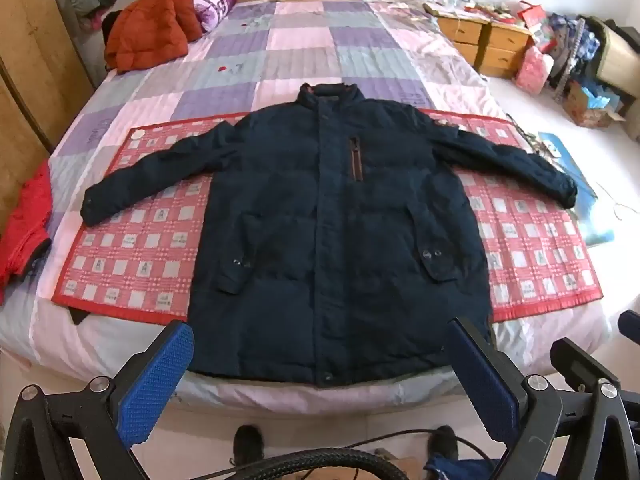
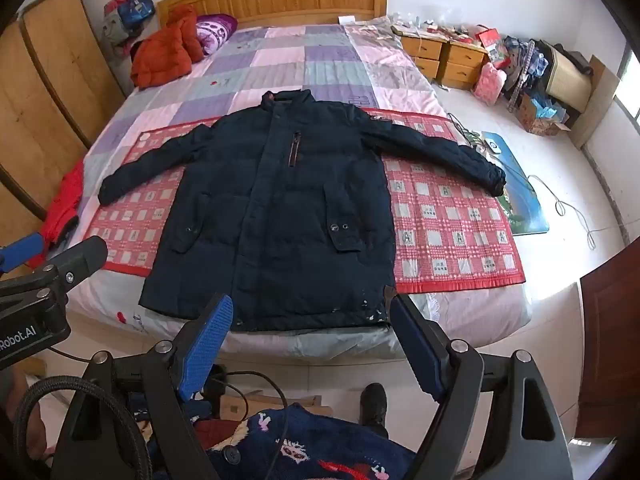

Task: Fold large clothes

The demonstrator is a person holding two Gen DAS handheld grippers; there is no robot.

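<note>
Now the coat (image 1: 332, 216) is lying flat, front up, on the red mat (image 1: 132, 248) on the bed (image 1: 304, 40), sleeves spread. Both the left gripper (image 1: 324, 384) and right gripper (image 2: 310, 344) are hovering released, grasping nothing. Probably each should be taking one sleeve cuff and folding it inward over the chest.

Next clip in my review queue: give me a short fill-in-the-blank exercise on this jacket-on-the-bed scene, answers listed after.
1. The dark navy padded jacket lies flat, front side ____.
2. Under it lies a red checked ____, on the pastel patchwork bedspread.
3. Both sleeves are spread ____ from the body.
4. The left tongs and right tongs are both ____, holding nothing.

Missing words: up; mat; outward; open
</note>
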